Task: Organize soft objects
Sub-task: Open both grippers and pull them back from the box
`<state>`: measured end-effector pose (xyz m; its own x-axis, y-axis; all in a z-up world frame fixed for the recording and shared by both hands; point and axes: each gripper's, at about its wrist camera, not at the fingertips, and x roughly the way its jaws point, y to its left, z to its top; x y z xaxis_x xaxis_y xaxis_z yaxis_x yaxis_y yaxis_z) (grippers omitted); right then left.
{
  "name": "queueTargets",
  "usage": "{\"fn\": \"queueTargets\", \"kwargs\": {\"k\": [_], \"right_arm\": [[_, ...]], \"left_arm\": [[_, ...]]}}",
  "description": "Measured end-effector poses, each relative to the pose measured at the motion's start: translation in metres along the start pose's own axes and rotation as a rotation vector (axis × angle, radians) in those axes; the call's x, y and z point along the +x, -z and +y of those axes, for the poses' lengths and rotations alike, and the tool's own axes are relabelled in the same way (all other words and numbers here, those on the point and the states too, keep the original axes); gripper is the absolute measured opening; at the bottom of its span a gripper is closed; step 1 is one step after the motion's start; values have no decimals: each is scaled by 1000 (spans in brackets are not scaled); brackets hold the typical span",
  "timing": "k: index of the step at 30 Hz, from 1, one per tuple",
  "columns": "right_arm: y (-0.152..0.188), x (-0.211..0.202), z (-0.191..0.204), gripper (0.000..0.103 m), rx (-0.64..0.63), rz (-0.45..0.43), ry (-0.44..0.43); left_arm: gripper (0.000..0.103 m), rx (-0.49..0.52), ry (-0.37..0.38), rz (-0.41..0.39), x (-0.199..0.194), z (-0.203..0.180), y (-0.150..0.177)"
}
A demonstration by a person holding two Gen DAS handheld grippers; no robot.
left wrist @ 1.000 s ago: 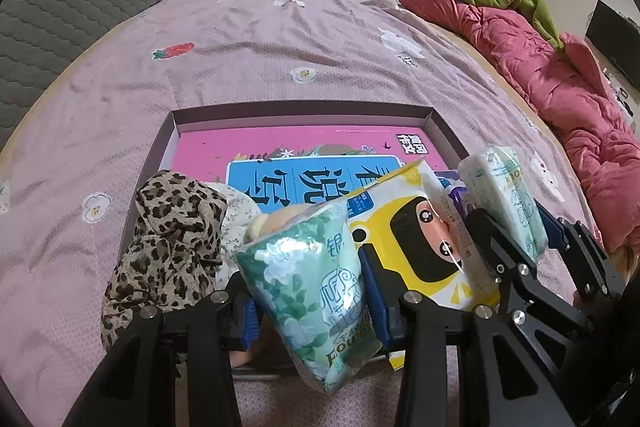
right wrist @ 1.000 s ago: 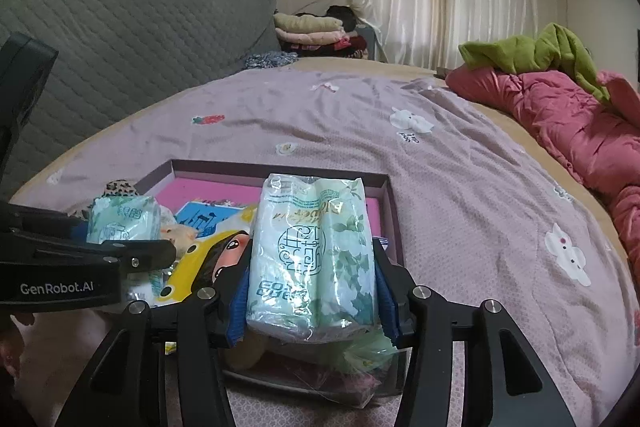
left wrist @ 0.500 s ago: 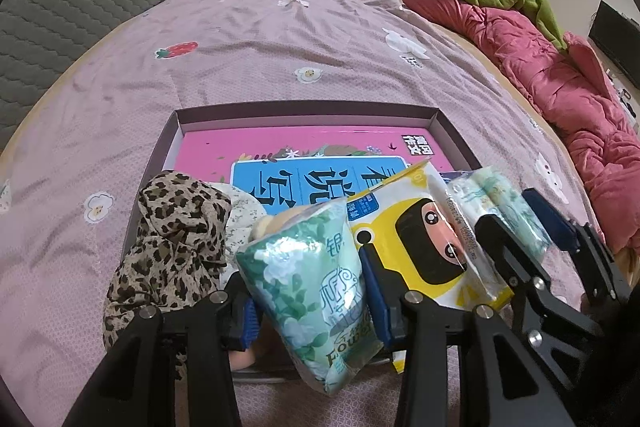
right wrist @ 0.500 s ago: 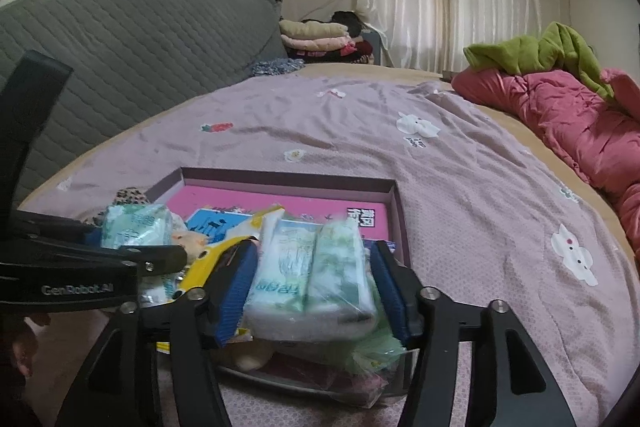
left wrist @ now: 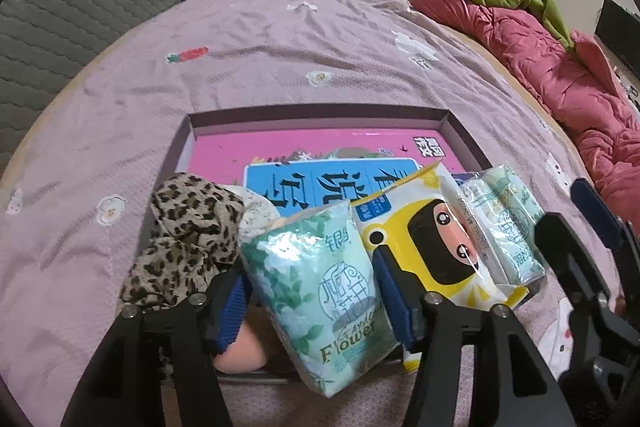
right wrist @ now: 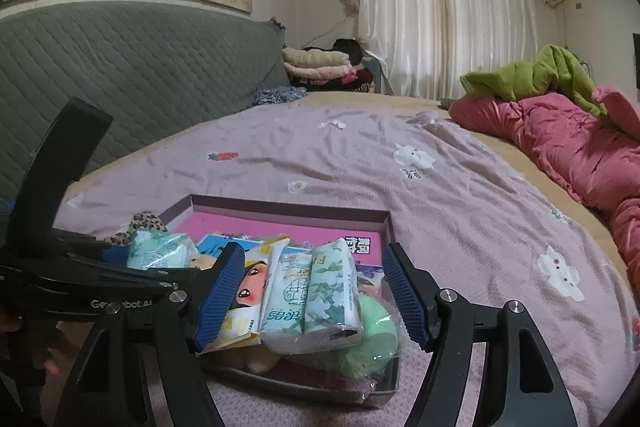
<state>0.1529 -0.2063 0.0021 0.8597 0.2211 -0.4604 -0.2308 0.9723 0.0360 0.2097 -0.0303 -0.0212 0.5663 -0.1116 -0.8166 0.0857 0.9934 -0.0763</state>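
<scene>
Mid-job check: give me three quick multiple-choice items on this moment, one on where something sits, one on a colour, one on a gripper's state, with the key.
1. Where does the leopard-print cloth lie?
A. draped over the box's left edge
B. on the red quilt
C. on the grey headboard

2. What colour is the wipes pack with the cartoon face?
A. mainly yellow
B. mainly purple
C. mainly red

3. How is the right gripper?
A. clamped on a tissue pack
B. open, both pads clear of the tissue pack
C. out of view

Key:
1 A, the cloth hangs over the left rim of the box.
2 A, yellow surrounds the face.
3 B, gaps show either side of the double tissue pack, which rests in the box; the left gripper grips the green flower tissue pack.
</scene>
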Motion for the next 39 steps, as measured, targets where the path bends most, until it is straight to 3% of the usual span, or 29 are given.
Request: {"fn": "queueTargets", "kwargs": {"k": [8,27,39], "right_arm": [[1,-27,2,74,31,-8,4],[26,-89,49,76,3,79,30],[45,-113,62,76,46,168,69]], "left_arm": [[64,-24,-21,-80,-30,4,3],[65,-39,-61,-90,-88,16,63],[65,-33,-70,-144,-126,21,98]]}}
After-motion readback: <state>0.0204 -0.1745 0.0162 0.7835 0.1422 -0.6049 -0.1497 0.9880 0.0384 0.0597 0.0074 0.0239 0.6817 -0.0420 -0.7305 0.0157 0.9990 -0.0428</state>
